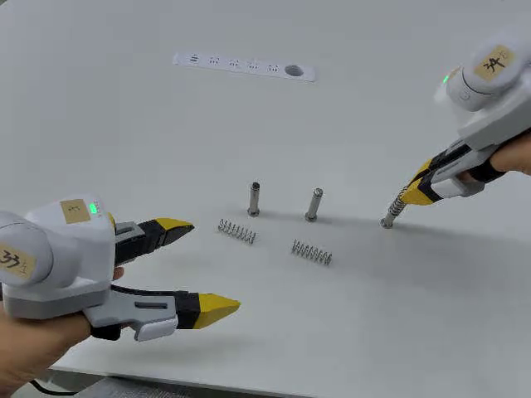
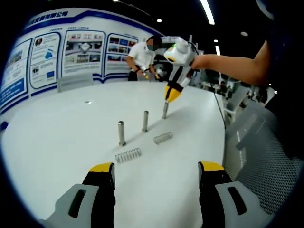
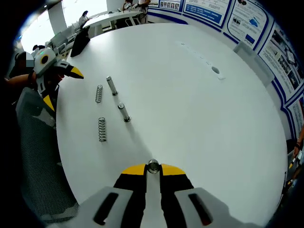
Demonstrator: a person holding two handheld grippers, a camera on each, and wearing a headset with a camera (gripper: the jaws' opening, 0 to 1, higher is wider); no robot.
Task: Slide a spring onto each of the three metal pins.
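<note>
While a spring point(image 1: 400, 203) sat pinched in the right hand-held gripper point(image 1: 412, 197) around the tilted right pin point(image 1: 387, 221), the left spring point(image 1: 236, 230) and middle spring point(image 1: 311, 252) lay flat on the surface point(image 1: 373, 332), just before the upright left pin point(image 1: 254, 199) and middle pin point(image 1: 314, 204). The left hand-held gripper point(image 1: 216, 265) hovered nearby, jaws wide apart.

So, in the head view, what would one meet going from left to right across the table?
left gripper, first loose spring, left pin, middle pin, right pin, right gripper gripping the held spring. Second loose spring overlaps middle pin: omitted.
</note>
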